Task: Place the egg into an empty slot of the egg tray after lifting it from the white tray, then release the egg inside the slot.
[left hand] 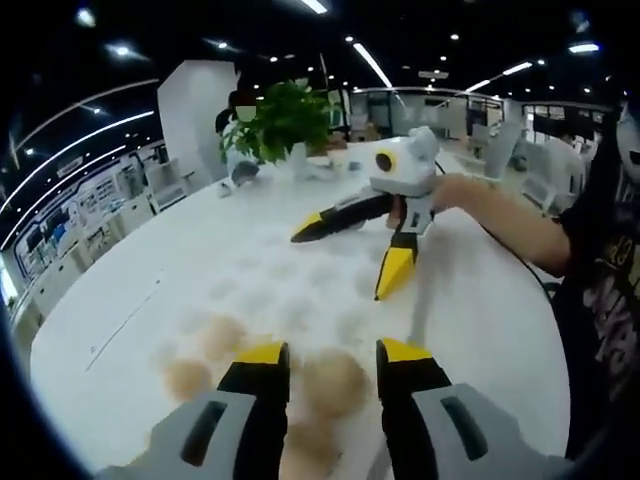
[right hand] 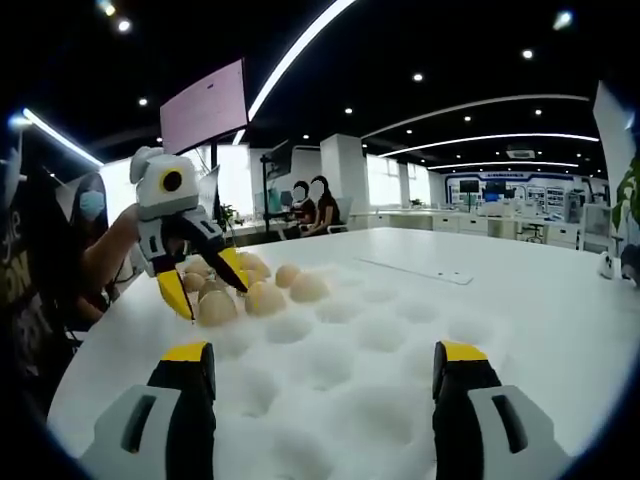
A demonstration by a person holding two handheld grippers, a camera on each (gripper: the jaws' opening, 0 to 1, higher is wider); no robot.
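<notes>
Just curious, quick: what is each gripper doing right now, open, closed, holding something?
Left gripper: open, jaws either side of an egg, not clamped.
Right gripper: open wide, holding nothing, above the egg tray.

A: What sits at the top of the left gripper view?
B: A leafy green potted plant [left hand: 280, 120], upper centre, at the far edge of the white table [left hand: 150, 290].

A: And in the right gripper view?
B: A pinkish wall screen [right hand: 205, 105] in the upper left. Below it, left of centre, two seated people [right hand: 315, 205] in the distance. A long curved ceiling light [right hand: 300, 50] runs across the top, and office desks [right hand: 500, 220] line the right background.
</notes>
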